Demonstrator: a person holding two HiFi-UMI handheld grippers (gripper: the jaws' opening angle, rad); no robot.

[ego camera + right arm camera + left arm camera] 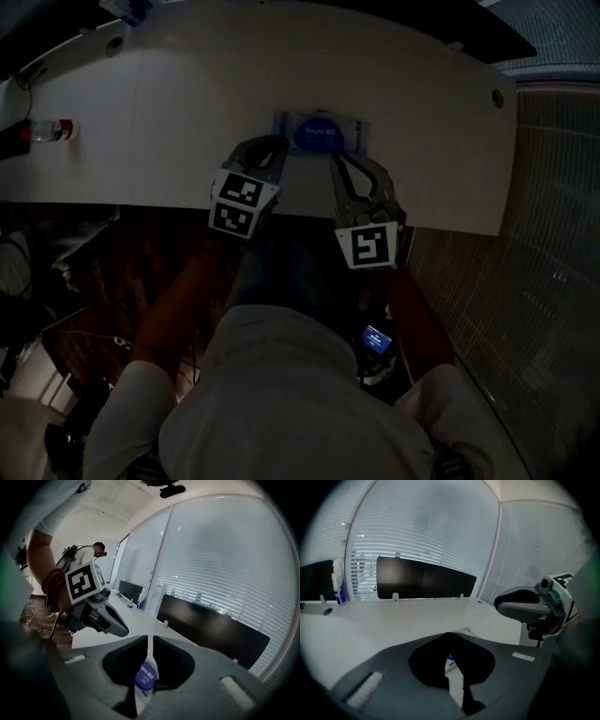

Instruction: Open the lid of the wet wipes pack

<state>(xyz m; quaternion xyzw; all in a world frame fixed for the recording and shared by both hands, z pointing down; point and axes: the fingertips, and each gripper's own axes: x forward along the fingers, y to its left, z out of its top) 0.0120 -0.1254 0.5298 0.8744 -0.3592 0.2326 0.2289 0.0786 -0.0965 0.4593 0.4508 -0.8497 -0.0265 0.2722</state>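
Observation:
The wet wipes pack (323, 133) lies flat on the white table (187, 112) near its front edge, its round blue lid (320, 136) down. My left gripper (277, 143) hovers at the pack's left end and my right gripper (338, 158) at its near right side. In the left gripper view the jaws of the left gripper (450, 634) meet at the tips, and a sliver of the pack (451, 663) shows behind them. The right gripper (150, 640) keeps a narrow slit between its jaws, empty, with the blue lid (146, 679) beyond.
A clear bottle (47, 130) lies at the table's far left. A dark divider panel (424, 581) runs along the table's back edge, with window blinds behind. A person (91, 555) stands far off. The table's front edge (300, 211) passes under both grippers.

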